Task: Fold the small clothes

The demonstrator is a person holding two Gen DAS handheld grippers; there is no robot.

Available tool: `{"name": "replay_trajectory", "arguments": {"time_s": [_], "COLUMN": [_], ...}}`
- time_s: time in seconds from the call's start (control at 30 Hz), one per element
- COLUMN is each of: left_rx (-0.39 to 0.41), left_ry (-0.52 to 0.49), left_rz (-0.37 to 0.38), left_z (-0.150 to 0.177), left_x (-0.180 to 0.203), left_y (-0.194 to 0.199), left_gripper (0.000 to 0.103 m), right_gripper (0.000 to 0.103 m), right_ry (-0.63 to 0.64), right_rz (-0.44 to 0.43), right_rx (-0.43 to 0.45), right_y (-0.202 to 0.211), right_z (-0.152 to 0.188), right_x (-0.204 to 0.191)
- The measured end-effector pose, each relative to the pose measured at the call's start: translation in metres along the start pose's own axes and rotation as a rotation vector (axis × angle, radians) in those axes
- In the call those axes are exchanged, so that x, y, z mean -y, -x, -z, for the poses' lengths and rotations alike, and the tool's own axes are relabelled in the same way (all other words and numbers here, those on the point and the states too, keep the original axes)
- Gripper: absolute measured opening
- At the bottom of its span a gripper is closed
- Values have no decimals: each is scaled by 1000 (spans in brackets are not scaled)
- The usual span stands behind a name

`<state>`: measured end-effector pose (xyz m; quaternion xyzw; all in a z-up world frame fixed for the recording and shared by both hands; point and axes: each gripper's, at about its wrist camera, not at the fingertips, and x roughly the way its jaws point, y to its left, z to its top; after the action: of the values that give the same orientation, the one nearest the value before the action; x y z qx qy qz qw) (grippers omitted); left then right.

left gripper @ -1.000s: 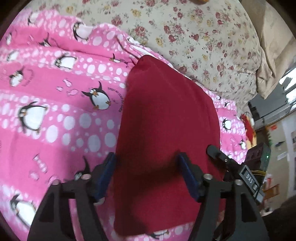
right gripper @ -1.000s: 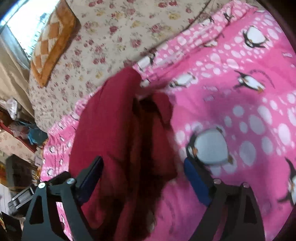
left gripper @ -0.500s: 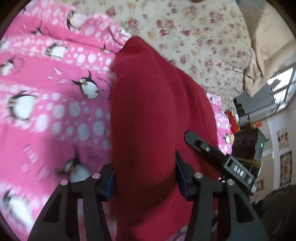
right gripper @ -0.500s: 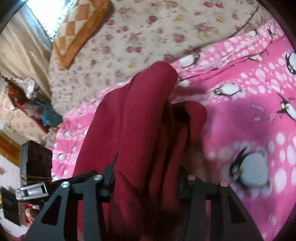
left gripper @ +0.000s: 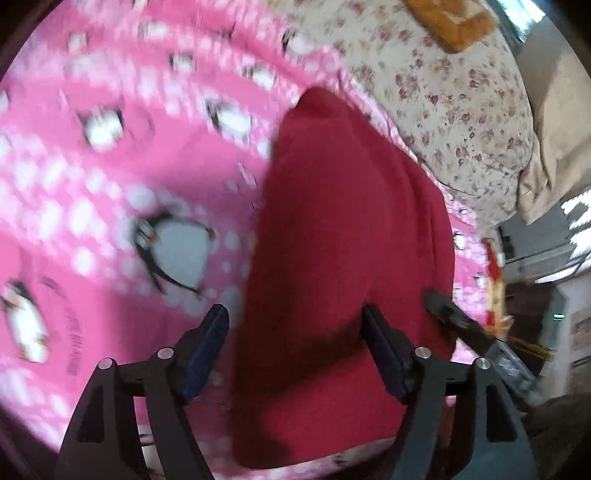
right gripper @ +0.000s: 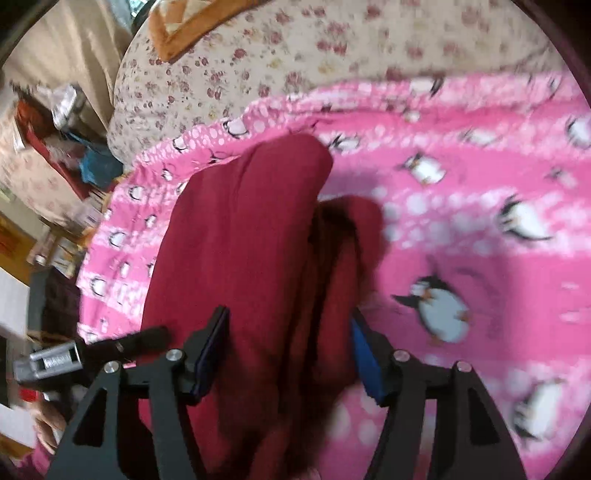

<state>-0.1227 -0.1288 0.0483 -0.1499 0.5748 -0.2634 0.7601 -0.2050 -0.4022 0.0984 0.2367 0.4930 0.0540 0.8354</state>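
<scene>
A dark red folded garment [left gripper: 343,266] lies bunched on a pink penguin blanket [left gripper: 92,206]. My left gripper [left gripper: 295,347] has its blue-padded fingers on either side of the garment's near edge, closed against the thick cloth. In the right wrist view the same red garment [right gripper: 251,251] rises between the fingers of my right gripper [right gripper: 290,350], which squeezes its layered folds. The other gripper's tip [right gripper: 96,350] shows at the left of that view.
A floral cream bedspread [left gripper: 461,99] lies beyond the blanket, with an orange checked cushion [right gripper: 184,26] at the far edge. Beige curtain [left gripper: 554,129] and cluttered shelves [right gripper: 44,140] stand past the bed's sides.
Both grippers went from wide open around the garment to closed on it, then moved with it; the garment now stands humped up and the blanket is blurred by motion.
</scene>
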Motion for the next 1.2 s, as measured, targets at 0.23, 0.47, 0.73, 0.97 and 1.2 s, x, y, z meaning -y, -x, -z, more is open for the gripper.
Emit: {"name": "replay_trajectory", "arguments": {"time_s": [0.23,0.47,0.73,0.97,1.2], "left_rx": [124,197,273,349,368], "left_ry": [-197,-228,-259,-286,-293], "left_rz": [-209,-282,-319,-361,-381], "left_z": [14,26,34,41,44], "left_x": [26,25,33,41,44], "left_y": [24,35,47,58,60], "left_gripper": [55,55,54,54,54], "right_gripper": [66,56,53,79,84], "right_ry": [128,254,289,262,253], "right_rz": [-53,56,128,188,277], "right_rx": [147,34,45,155,174], "right_y": [66,25,28,58,56], "right_z": [17,41,55,53,55], "right_x": [-43,-60,-69,-83,-82]}}
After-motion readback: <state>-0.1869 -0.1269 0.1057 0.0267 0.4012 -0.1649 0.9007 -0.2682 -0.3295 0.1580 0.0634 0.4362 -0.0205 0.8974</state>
